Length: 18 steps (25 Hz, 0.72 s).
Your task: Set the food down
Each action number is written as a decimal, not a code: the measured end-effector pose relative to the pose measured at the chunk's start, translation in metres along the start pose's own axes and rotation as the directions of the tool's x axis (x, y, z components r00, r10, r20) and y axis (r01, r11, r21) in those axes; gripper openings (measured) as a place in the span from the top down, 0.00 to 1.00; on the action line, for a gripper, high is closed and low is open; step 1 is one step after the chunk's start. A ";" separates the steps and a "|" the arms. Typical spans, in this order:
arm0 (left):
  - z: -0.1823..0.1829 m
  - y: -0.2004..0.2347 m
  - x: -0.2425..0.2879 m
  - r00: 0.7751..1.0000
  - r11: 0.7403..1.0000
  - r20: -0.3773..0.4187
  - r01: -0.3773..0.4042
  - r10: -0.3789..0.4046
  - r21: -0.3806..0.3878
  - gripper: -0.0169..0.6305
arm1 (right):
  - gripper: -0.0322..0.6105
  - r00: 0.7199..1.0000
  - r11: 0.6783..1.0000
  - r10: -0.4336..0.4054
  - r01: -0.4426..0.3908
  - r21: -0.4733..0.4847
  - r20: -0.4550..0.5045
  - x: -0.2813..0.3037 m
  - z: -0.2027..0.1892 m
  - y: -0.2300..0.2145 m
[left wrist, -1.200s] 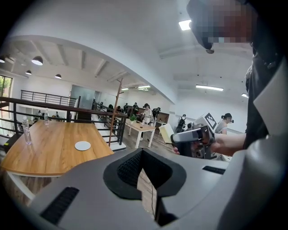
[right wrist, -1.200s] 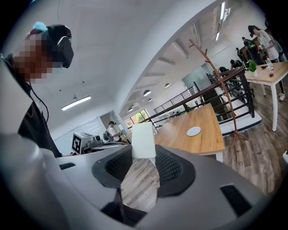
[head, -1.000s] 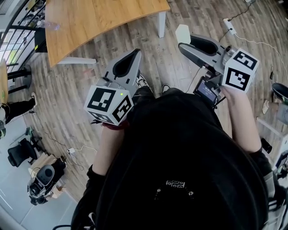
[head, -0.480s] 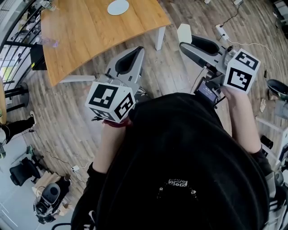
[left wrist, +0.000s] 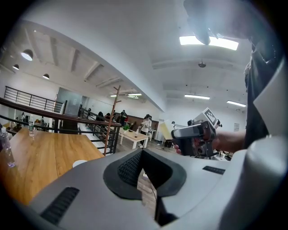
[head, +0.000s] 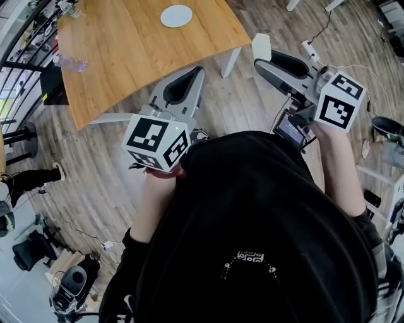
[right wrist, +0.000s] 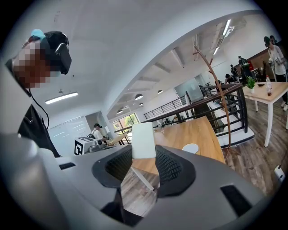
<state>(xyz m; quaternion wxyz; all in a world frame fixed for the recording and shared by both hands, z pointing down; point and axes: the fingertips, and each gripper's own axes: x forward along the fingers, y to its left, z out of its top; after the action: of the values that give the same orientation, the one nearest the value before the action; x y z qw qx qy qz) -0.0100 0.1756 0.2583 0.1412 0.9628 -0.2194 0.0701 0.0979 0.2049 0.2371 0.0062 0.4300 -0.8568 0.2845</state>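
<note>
Your right gripper (right wrist: 144, 157) jaws clamped on pale cream flat rectangular food slab (right wrist: 144, 139); your left gripper (left wrist: 142, 155) jaws together, nothing between. Slab upright, long axis vertical, poking past jaw tips, just off light wooden table (head: 126, 57) near corner, over plank floor. Tabletop mostly bare: white round plate (head: 176, 16) farther in, clear plastic bottle (head: 71, 63) by table's left edge.
</note>
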 end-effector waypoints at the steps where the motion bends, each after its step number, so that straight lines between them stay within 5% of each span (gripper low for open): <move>1: 0.001 0.007 -0.004 1.000 1.000 0.002 -0.005 0.005 -0.001 0.97 | 0.69 1.000 1.000 -0.001 0.001 0.000 0.001 0.005 0.001 0.002; 18: -0.007 0.070 -0.024 1.000 0.999 -0.016 0.003 -0.003 -0.045 0.98 | 0.69 0.999 0.999 0.035 -0.036 -0.005 -0.034 0.091 0.018 0.016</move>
<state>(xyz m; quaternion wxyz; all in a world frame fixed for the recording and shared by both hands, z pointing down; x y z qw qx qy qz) -0.0634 0.1268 0.2772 0.1647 0.9591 -0.2183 0.0727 0.0333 0.1369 0.2379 0.0170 0.4098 -0.8649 0.2894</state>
